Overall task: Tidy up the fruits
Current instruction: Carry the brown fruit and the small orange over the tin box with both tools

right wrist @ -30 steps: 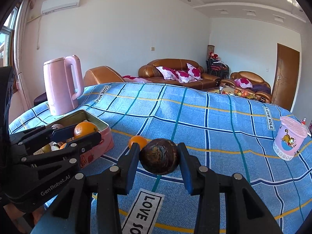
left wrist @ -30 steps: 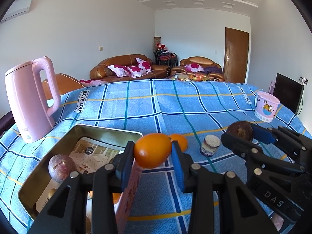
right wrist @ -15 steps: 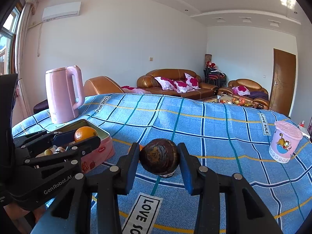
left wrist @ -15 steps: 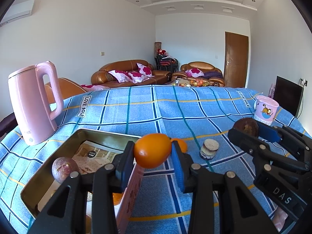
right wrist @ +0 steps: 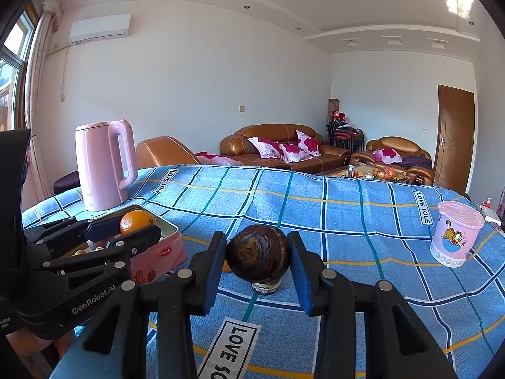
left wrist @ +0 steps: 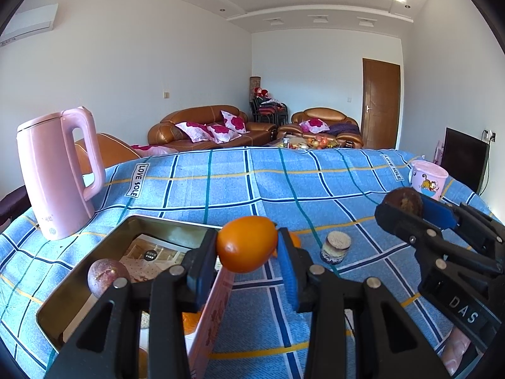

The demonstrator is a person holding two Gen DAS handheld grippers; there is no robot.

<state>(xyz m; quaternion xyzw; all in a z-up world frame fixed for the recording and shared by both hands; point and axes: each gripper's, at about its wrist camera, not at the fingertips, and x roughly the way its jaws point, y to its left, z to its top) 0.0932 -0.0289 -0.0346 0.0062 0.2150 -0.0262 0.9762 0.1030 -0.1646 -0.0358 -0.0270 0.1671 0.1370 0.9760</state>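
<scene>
Blue checked tablecloth point(left wrist: 221, 189), left tool point(left wrist: 247, 248) clenching orange point(left wrist: 246, 243), right tool point(right wrist: 257, 257) clenching brown fruit point(right wrist: 257, 257)

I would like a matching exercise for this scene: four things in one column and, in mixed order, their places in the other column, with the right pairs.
Things:
1. orange
2. dark brown fruit
3. purple fruit
4. pink kettle

Places:
A. inside the tin box
B. held in the right tool
C. upright on the blue cloth
D. held in the left tool

Pairs: 1-D, 2-B, 3-A, 4-C
</scene>
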